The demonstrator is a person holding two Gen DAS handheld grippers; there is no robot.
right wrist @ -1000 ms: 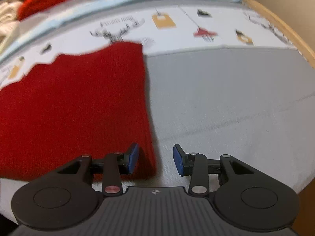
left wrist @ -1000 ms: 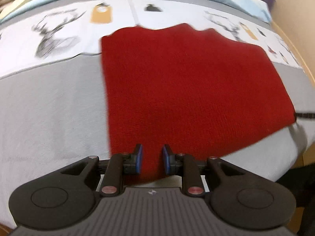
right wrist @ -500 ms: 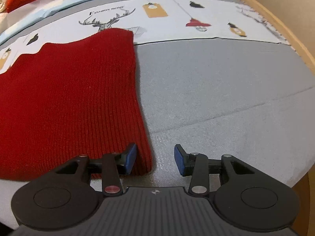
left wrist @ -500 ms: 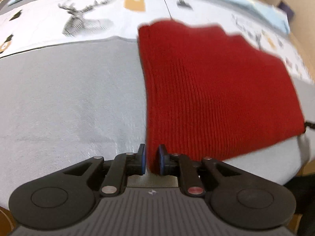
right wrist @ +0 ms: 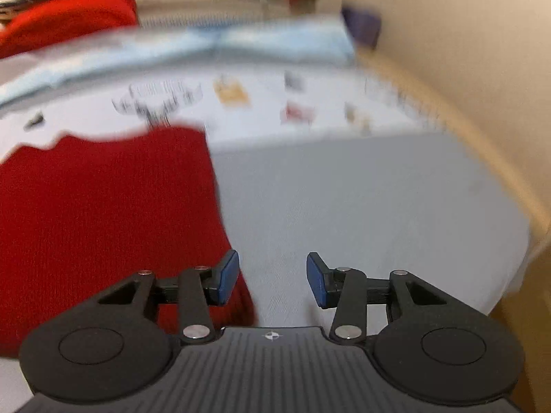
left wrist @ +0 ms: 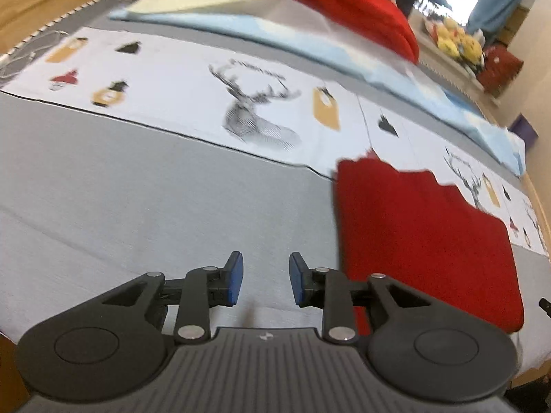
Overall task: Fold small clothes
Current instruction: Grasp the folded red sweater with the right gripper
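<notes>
Nearest, the left gripper [left wrist: 265,282] hangs with its blue pads apart and nothing between them, over bare grey bedspread [left wrist: 144,186]. Half a second ago those pads were nearly shut at the near left corner of the red knit garment [left wrist: 423,241]; now they have let go and swung left, so the garment lies flat just to their right. The right gripper [right wrist: 272,278] is also spread wide and empty, as before, its left pad over the garment's [right wrist: 103,213] near right corner. Farther off runs a white printed band [left wrist: 193,79] with a stag head [left wrist: 258,110] and tags; the lettering over the antlers is too blurred to read. Beyond lie a pale blue cloth [left wrist: 310,44] and a red pile [left wrist: 347,3].
</notes>
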